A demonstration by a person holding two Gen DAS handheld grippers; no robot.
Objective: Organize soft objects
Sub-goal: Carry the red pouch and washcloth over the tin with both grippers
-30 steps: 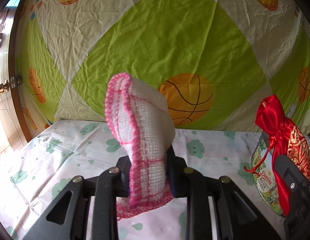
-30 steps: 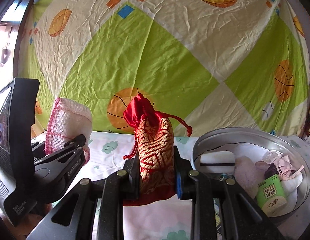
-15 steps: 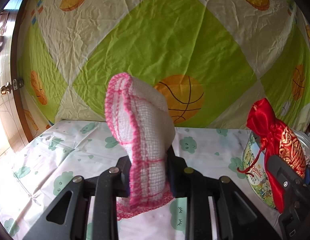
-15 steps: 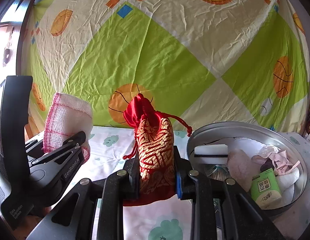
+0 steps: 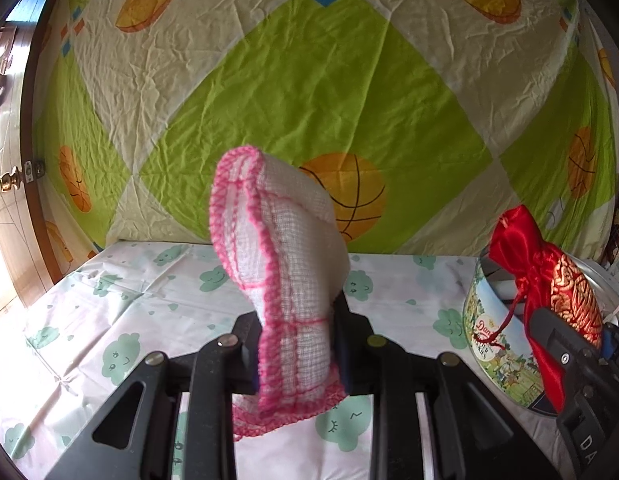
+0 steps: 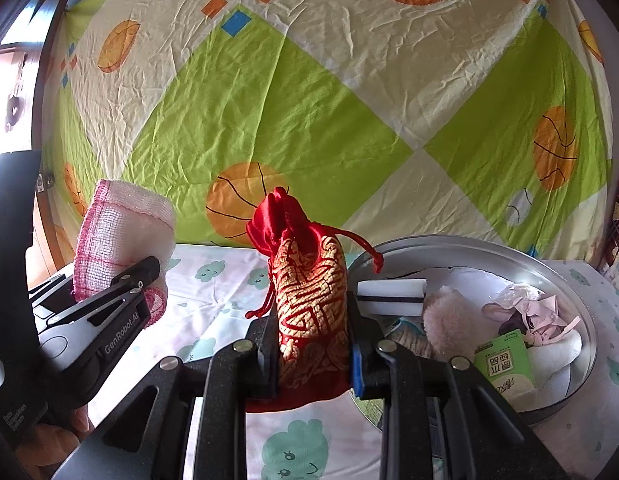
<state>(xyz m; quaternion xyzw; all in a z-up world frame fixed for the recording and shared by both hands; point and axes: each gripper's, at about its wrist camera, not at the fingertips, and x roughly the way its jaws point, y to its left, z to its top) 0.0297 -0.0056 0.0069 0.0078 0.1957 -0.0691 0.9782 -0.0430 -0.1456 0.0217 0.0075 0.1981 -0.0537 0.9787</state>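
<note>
"GenRobot.AI" on left gripper (image 6: 121,312) (side), "Danisa" on tin (image 5: 493,344)

Both wrist views face the hanging sheet (image 5: 309,120), sharing the tin (image 6: 581,292).

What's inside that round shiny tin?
Inside the round tin lie a white sponge with a dark stripe, a fluffy pink puff, a green packet and crumpled pink fabric. What lies beneath them is covered.
</note>
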